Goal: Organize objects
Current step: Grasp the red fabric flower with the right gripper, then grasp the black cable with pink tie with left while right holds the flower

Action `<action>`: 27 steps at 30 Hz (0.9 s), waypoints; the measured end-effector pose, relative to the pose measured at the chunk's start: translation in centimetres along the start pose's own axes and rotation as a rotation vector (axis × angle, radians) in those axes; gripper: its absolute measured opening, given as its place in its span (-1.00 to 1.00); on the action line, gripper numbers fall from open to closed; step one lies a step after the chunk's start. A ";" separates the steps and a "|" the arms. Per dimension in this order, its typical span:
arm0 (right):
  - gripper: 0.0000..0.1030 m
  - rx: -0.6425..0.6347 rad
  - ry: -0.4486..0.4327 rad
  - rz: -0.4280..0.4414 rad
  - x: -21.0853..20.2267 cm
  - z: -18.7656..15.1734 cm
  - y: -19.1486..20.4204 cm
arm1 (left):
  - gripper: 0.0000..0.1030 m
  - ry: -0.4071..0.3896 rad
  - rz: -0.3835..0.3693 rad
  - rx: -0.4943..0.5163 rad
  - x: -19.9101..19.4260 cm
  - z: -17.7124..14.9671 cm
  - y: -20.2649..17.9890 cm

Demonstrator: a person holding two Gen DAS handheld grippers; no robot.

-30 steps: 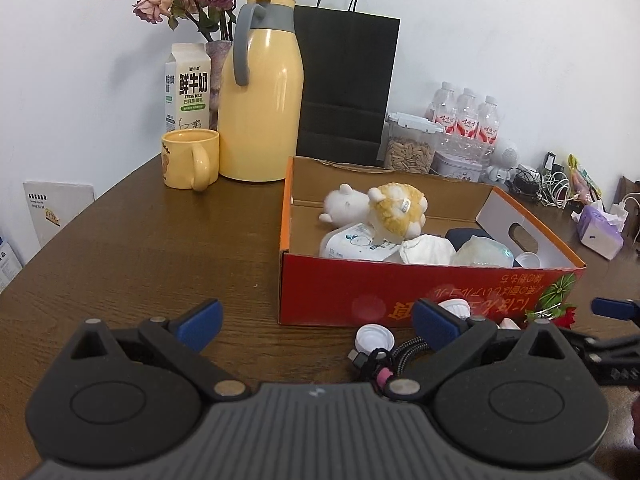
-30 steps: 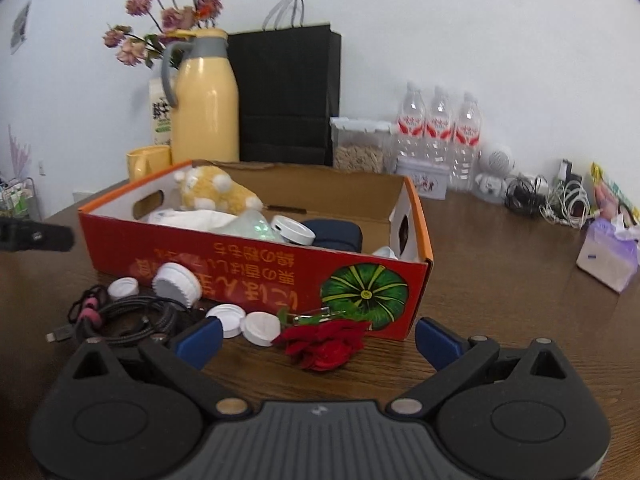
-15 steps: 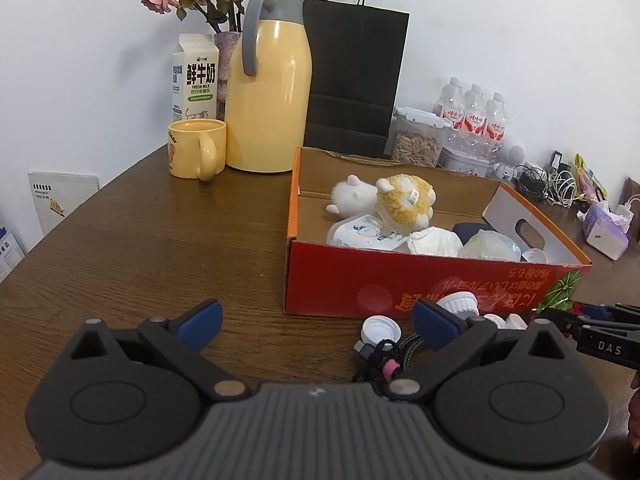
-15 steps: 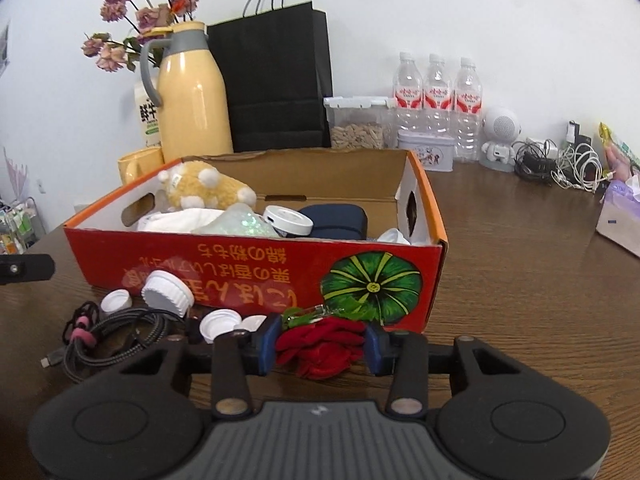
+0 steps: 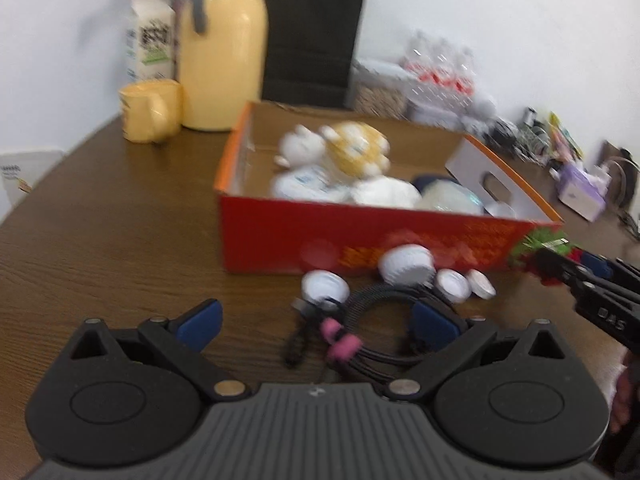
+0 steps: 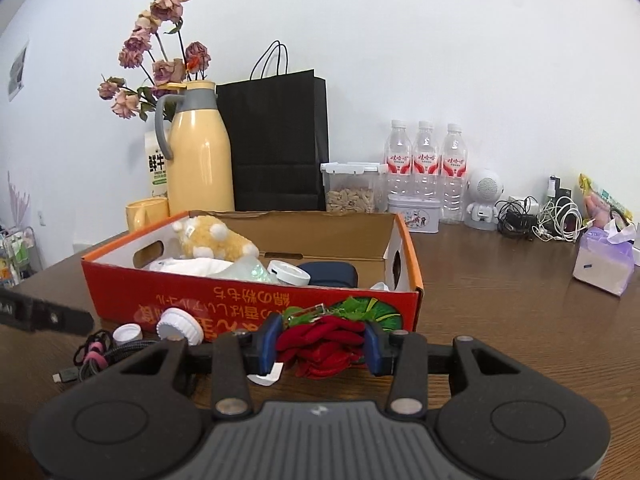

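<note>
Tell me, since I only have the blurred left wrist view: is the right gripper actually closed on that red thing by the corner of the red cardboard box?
Observer: Yes. The right wrist view shows the right gripper with both blue pads pressed against a red fabric rose, just in front of the red cardboard box.
Reviewer: Anything attached to the rose?
Observer: A small white tag shows below it, beside one pad.
Reviewer: And the blurred pale shape at the box's right end?
Observer: A round white lidded jar, lying next to a dark navy pouch.
</note>
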State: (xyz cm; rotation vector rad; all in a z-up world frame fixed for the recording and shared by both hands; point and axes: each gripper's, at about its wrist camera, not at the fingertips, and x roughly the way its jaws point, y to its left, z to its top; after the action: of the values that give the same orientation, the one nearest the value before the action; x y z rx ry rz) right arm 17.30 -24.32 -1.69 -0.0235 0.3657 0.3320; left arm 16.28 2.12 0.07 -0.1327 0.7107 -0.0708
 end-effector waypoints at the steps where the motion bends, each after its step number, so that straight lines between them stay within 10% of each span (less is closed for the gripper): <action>1: -0.22 0.000 -0.001 0.003 0.0 0.0 0.0 | 1.00 0.018 -0.017 0.002 0.2 0.1 -0.3; 27: -0.21 0.009 -0.026 0.080 -0.8 -0.3 -0.2 | 1.00 0.196 -0.027 0.115 4.5 -0.1 -4.8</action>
State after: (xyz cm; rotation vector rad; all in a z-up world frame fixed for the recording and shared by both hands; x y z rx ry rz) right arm 16.50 -24.75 -1.69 0.0039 0.3431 0.4099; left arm 19.54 -3.15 -2.22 -0.0250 0.8987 -0.1520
